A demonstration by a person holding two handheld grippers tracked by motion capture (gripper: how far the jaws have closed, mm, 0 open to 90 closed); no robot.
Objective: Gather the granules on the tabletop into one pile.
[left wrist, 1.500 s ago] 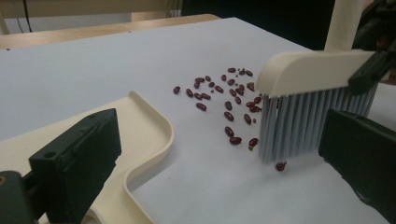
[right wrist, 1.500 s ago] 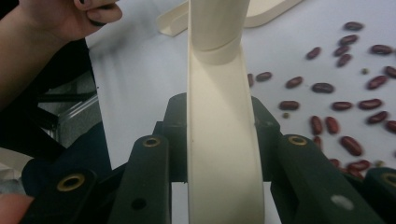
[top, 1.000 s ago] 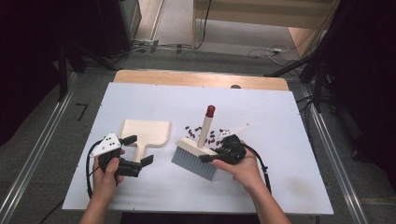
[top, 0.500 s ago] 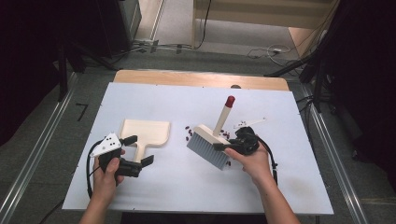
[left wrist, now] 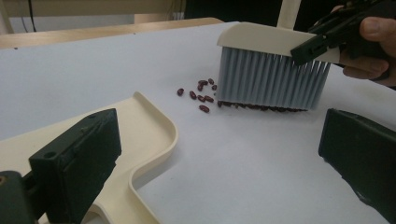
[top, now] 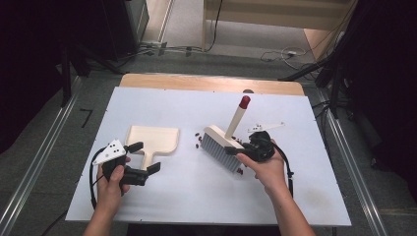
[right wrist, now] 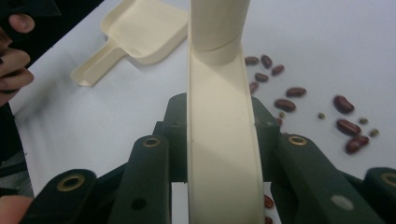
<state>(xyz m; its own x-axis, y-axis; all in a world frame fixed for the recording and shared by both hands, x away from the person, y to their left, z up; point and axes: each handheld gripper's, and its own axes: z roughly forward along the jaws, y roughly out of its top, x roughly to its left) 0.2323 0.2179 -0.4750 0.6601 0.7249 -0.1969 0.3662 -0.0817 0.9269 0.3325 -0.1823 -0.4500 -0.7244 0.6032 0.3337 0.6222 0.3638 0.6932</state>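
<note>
On the white table (top: 162, 196), the cream dustpan (top: 153, 139) served as landmark. The right gripper (top: 244, 150) had its fingers clamped on the brush (top: 221, 145) head, well to the dustpan's right, bristles down among red beans (left wrist: 201, 96). The left gripper (top: 147, 157) sat at the dustpan's handle, fingers spread wide either side of it, gripping nothing.

We see a wooden strip (top: 211, 82) running along the white table's (top: 162, 103) far edge, cables (top: 275, 53) on the floor beyond, and metal rails (top: 39, 162) flanking both sides.
</note>
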